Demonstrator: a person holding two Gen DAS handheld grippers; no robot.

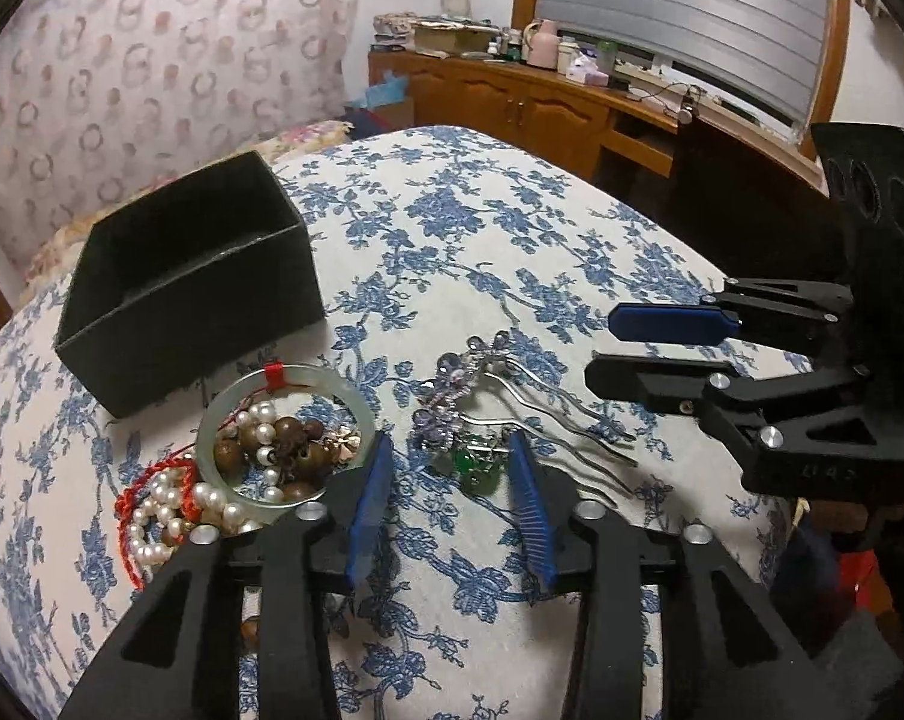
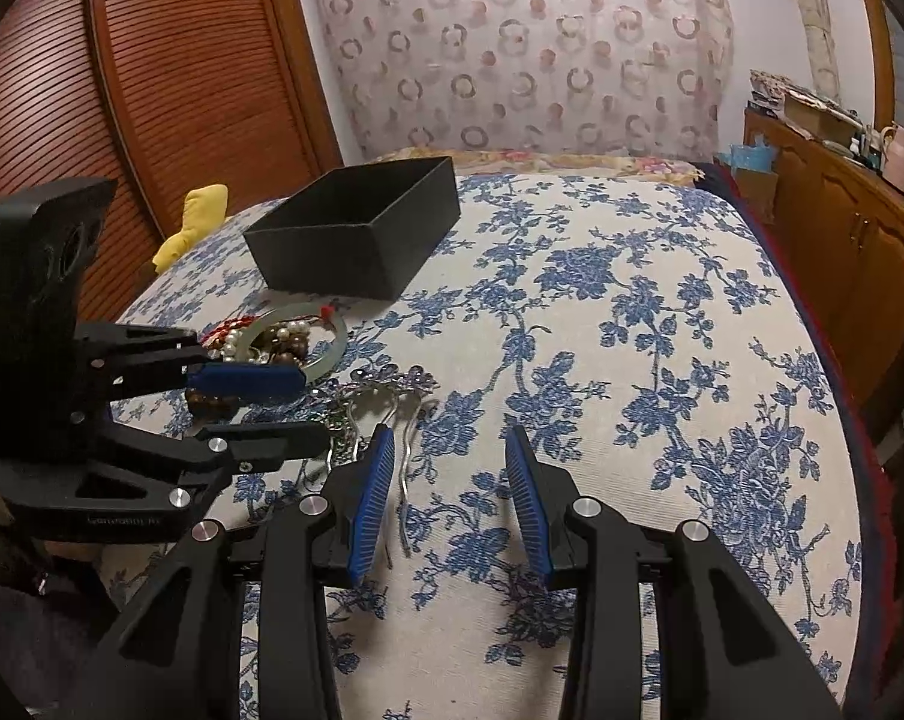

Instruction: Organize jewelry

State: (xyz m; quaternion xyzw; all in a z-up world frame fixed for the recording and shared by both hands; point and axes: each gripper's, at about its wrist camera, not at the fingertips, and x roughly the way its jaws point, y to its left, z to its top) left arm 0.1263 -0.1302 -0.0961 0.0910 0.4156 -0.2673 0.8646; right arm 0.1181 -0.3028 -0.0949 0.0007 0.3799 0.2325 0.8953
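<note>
Jewelry lies on a blue-flowered bedspread. A pale jade bangle (image 1: 284, 438) rings wooden beads (image 1: 299, 441) and overlaps a pearl and red-cord strand (image 1: 164, 516). To its right lie purple-flowered silver hairpins (image 1: 511, 396) and a green bead piece (image 1: 478, 465). An empty black box (image 1: 188, 282) stands behind. My left gripper (image 1: 452, 456) is open just before the green piece and hairpins. My right gripper (image 1: 601, 348) is open, hovering right of the hairpins. In the right wrist view the right gripper (image 2: 449, 450) is open, with the hairpin prongs (image 2: 404, 468) by its left finger; the box (image 2: 356, 228) and bangle (image 2: 326, 342) lie beyond.
A bedspread (image 2: 631, 360) covers the bed. A wooden dresser (image 1: 541, 102) with clutter stands at the right, a slatted wooden door (image 2: 152, 90) at the left, a yellow cloth (image 2: 194, 222) by the bed's left edge, and a patterned curtain (image 2: 511, 48) behind.
</note>
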